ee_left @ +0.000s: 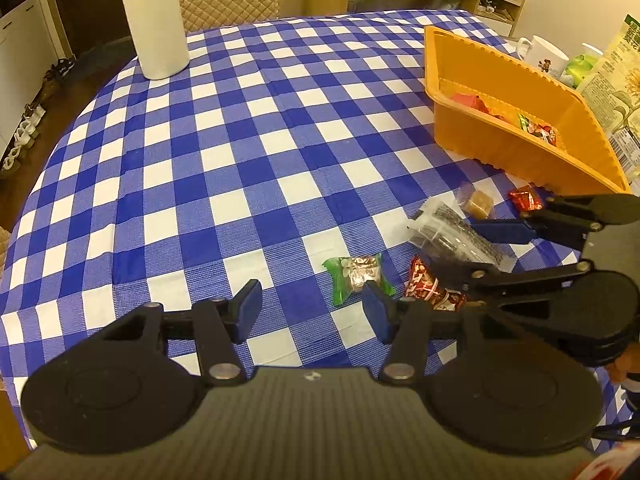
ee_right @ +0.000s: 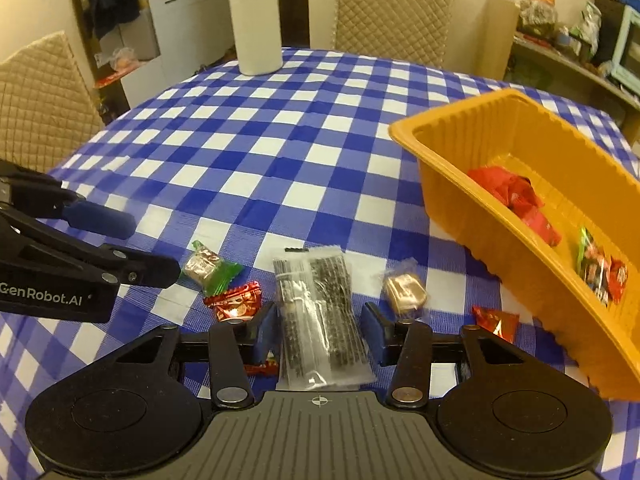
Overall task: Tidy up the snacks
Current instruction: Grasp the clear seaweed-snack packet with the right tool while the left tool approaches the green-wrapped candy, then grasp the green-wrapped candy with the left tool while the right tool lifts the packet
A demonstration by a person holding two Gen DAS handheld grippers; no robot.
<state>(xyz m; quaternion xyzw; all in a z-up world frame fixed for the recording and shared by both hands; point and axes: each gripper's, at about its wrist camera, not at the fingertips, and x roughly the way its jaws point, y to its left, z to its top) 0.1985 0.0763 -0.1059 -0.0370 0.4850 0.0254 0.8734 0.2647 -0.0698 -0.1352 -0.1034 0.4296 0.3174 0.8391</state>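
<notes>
An orange tray (ee_left: 520,148) (ee_right: 452,196) holds several red and green snack packs. Loose snacks lie on the checked cloth: a clear packet of dark sticks (ee_left: 456,236) (ee_right: 316,312), a green-wrapped candy (ee_left: 356,276) (ee_right: 210,270), a red wrapper (ee_left: 432,290) (ee_right: 236,302), a brown cube in clear wrap (ee_left: 478,202) (ee_right: 404,292) and a small red candy (ee_left: 526,198) (ee_right: 496,322). My right gripper (ee_right: 320,330) (ee_left: 476,248) is open, its fingers on either side of the clear packet. My left gripper (ee_left: 310,314) is open and empty, just short of the green candy.
A white bottle (ee_left: 154,20) (ee_right: 254,20) stands at the far side of the table. Mugs (ee_left: 544,56) and a printed bag (ee_left: 616,92) stand behind the tray. Padded chairs (ee_right: 394,12) ring the table.
</notes>
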